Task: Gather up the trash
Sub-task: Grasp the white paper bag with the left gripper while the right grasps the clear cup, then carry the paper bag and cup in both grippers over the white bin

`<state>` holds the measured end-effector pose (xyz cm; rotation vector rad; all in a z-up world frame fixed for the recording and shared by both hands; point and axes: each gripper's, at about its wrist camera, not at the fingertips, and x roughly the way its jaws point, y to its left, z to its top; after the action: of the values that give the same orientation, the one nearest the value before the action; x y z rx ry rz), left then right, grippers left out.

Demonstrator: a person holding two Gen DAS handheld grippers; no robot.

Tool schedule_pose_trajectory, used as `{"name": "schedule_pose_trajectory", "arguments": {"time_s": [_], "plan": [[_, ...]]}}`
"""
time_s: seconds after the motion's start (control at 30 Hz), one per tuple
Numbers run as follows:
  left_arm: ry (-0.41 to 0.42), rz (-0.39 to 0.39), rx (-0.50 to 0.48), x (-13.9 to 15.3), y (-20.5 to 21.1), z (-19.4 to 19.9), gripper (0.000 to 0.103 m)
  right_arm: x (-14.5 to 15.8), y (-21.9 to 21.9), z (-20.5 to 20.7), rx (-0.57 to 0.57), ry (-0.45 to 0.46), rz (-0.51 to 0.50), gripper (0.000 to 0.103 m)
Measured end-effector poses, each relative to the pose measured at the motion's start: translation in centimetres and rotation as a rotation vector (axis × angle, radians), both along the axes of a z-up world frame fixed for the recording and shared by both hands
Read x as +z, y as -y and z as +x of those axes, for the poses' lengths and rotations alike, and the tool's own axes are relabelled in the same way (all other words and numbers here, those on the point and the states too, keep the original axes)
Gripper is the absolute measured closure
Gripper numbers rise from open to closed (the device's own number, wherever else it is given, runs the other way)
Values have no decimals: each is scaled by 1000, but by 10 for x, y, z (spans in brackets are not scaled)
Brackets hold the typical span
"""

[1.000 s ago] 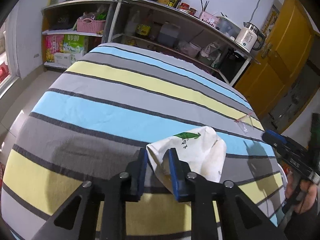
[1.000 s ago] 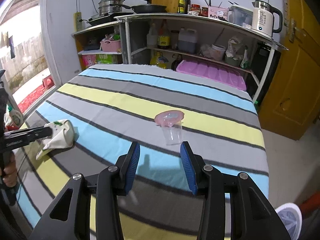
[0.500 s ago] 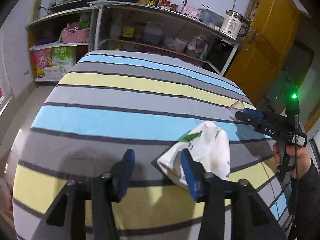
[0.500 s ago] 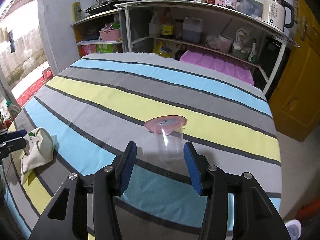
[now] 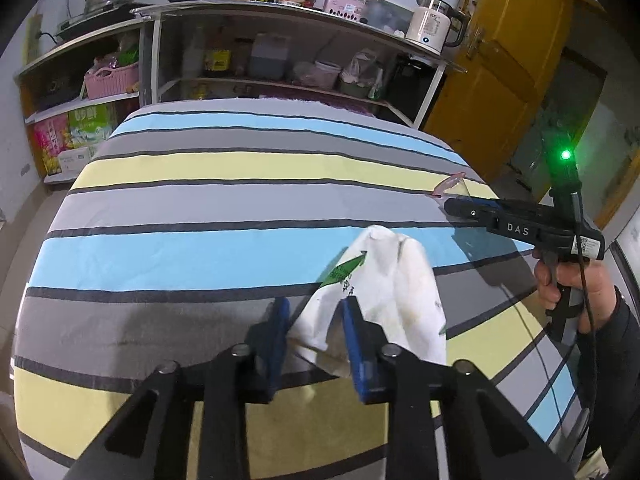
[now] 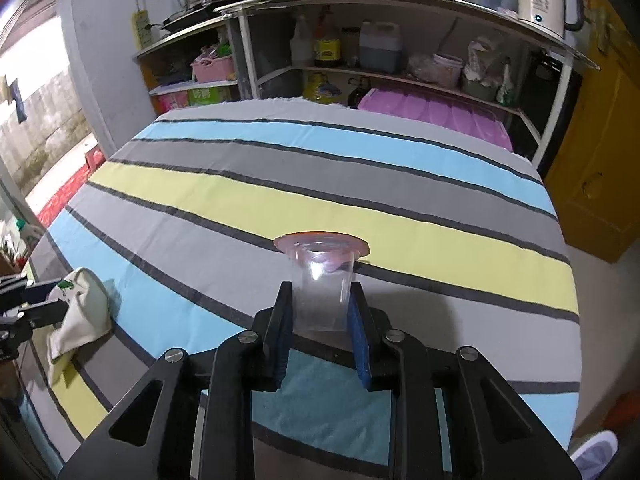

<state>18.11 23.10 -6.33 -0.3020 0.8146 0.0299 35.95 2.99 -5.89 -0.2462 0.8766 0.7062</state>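
Observation:
A crumpled white bag with green print [image 5: 384,280] lies on the striped tablecloth [image 5: 200,208]. My left gripper [image 5: 314,328] has its blue pads either side of the bag's near edge, partly closed, with a gap on the left pad. The bag also shows in the right wrist view [image 6: 82,312]. A clear plastic cup with a pink rim [image 6: 322,280] stands upright on the cloth. My right gripper [image 6: 320,320] has both pads against the cup's sides. The right gripper also shows in the left wrist view [image 5: 472,212], beside the cup [image 5: 452,188].
Metal shelving [image 5: 280,60] with bottles, pans and a white kettle [image 5: 432,28] stands behind the table. A yellow door [image 5: 512,72] is at the right. A pink lidded bin [image 6: 436,116] sits past the table's far edge.
My right gripper moved forward to the cup and closed on it. My left gripper opened from the bag, then narrowed around its near edge again.

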Motion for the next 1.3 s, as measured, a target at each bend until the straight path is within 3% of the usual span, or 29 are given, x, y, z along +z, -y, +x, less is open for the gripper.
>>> {"name": "schedule_pose_trajectory", "arguments": {"time_s": [0.3,0.67,1.0,1.3], "plan": [[33,-37,35,6,15,-15,87,20,24,-25,-39,8,73,76],[103,-45,49,35,51,-39,91,47,65,-98,-63,26,158,76],[144,-48,-16,55,101,-49,91,58,108,-148,-129,65,183,76],[156,-49,-99,64,144,-37,91,60,150,-169,-198,76,189,76]]}}
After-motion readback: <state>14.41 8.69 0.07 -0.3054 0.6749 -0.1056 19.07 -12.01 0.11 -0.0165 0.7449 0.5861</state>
